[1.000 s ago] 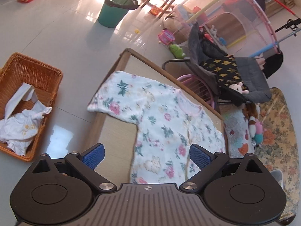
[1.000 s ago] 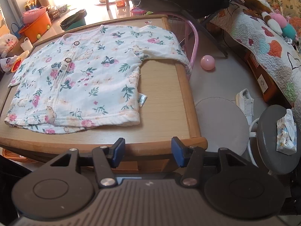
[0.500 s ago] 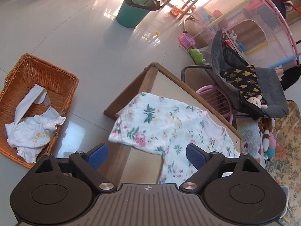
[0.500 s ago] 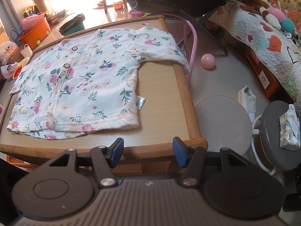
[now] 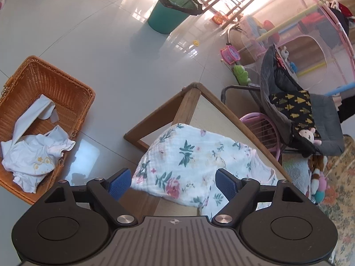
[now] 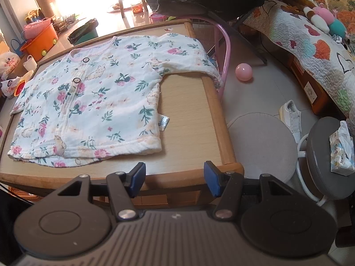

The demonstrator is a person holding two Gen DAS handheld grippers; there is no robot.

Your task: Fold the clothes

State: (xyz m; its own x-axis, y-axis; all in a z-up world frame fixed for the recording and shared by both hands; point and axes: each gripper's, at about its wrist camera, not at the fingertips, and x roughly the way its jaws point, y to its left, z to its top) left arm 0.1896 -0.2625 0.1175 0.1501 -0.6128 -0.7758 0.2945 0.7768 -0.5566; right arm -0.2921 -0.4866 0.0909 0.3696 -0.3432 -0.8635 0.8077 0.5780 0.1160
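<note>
left gripper (image 5: pixel 172 182), jaws wide but closing with nothing pressed between the blue pads, hangs just above the sleeve end (image 5: pixel 177 168) of the white floral-print cotton baby top (image 6: pixel 88 102). that sleeve droops over the edge of the low wooden-framed table (image 6: pixel 188 110), straight ahead of and between the fingers. right gripper (image 6: pixel 175 178) sits apart and empty at the near table edge, the top's hem just ahead of it and to its left.

the top looks light, soft and limp, a crinkled gauze weave that should bunch and sag rather than hold shape. i'd judge the sleeve cuff the best hold for the left gripper, and the hem corner beside the care tag (image 6: pixel 164 123) for the right.

it lies front up, spread flat, dark buttons (image 6: pixel 85 59) down the placket, pink-trimmed neckline far from the right gripper.
</note>
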